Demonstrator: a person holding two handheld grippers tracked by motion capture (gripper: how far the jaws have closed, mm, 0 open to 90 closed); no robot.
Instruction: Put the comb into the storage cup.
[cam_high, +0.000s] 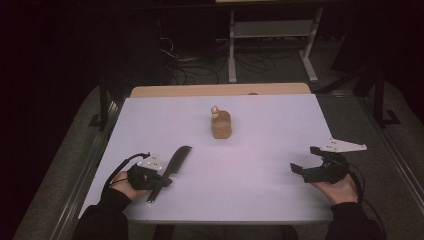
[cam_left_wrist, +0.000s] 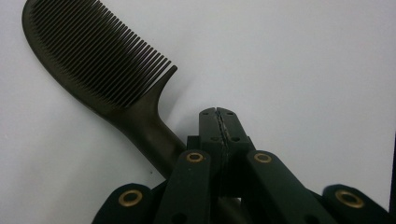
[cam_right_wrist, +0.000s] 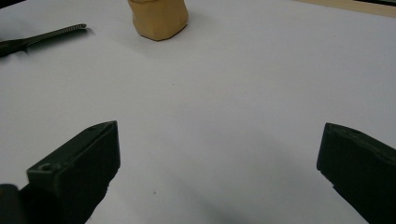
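Seemingly the work stood at its start, with the comb not yet taken up from the white table. At the near left, the left gripper lay low over the comb's handle end; in the left gripper view its jaws were pressed together tip to tip, and the dark handle ran underneath them and to the side rather than between them, so it looked clenched on nothing, resting on or just above the handle. To grasp the comb it would first need to open and straddle the handle. Farther back, near the table's middle, stood a small tan cup, well apart from both hands and a likely destination. At the near right, the right gripper rested with its jaws spread wide, bare tabletop between them, touching no object.
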